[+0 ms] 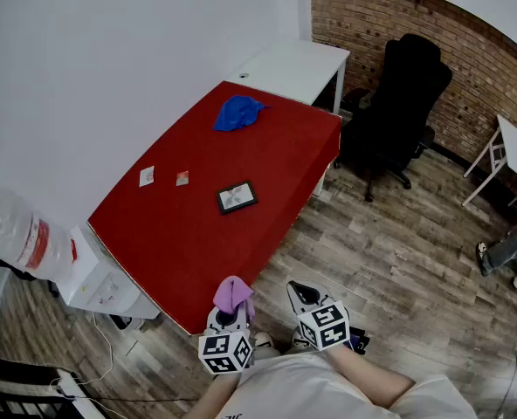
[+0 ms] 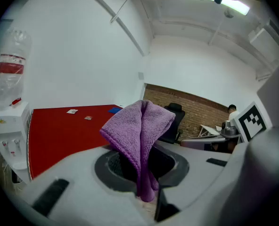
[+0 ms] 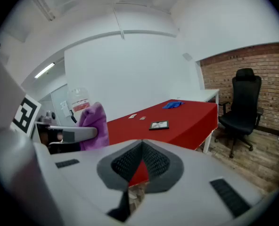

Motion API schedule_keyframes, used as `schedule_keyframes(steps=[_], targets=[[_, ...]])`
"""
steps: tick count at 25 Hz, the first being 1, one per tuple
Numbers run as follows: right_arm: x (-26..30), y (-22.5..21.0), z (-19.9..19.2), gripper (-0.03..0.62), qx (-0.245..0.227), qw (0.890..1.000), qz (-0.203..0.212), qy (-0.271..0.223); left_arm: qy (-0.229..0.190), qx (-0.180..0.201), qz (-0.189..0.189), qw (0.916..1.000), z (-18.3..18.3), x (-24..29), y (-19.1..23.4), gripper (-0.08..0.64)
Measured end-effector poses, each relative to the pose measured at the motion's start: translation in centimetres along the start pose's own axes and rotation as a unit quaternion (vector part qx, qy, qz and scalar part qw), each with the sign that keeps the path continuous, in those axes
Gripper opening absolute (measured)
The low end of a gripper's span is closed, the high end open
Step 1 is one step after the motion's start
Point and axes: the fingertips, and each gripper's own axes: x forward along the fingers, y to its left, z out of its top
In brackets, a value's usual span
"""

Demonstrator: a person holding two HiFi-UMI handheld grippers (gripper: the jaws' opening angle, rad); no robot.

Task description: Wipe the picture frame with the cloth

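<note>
A small black picture frame point(image 1: 237, 197) lies flat near the middle of the red table point(image 1: 180, 243); the right gripper view shows the frame point(image 3: 159, 125) too. My left gripper point(image 1: 230, 314) is shut on a purple cloth point(image 1: 233, 294), which stands up out of the jaws as a folded purple cloth point(image 2: 140, 135). It hovers at the table's near corner, well short of the frame. Beside it, over the floor, my right gripper point(image 1: 304, 298) is shut with nothing in it.
A blue rag point(image 1: 237, 112) lies at the table's far end, two small cards point(image 1: 163, 177) near its left side. A white desk point(image 1: 298, 68) adjoins the far end. A black office chair point(image 1: 398, 112) stands right, a water dispenser point(image 1: 75, 264) left.
</note>
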Motion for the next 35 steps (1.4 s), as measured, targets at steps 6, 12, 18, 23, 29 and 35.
schedule_keyframes(steps=[6, 12, 18, 23, 29, 35], targets=[[0.7, -1.4, -0.2, 0.005, 0.006, 1.000, -0.001, 0.002, 0.001, 0.001, 0.001, 1.0000, 0.1, 1.2, -0.3, 0.063], [3.8, -2.4, 0.7, 0.005, 0.006, 1.000, -0.002, 0.012, 0.008, -0.007, 0.001, 0.9999, 0.6, 4.3, 1.6, 0.063], [8.1, -4.3, 3.6, 0.005, 0.003, 1.000, -0.018, 0.009, 0.005, -0.005, -0.020, 0.9998, 3.5, 9.2, 4.1, 0.063], [12.4, -5.1, 6.9, 0.005, 0.003, 0.999, -0.032, 0.001, 0.001, 0.003, -0.035, 0.9994, 6.6, 13.0, 7.2, 0.063], [16.6, -4.6, 9.4, 0.005, 0.003, 0.999, -0.043, -0.003, 0.003, 0.012, -0.050, 0.9987, 9.1, 15.5, 10.5, 0.063], [18.7, -4.9, 10.2, 0.005, 0.002, 0.999, -0.047, 0.010, 0.013, 0.005, -0.054, 0.9985, 9.5, 17.3, 11.8, 0.063]])
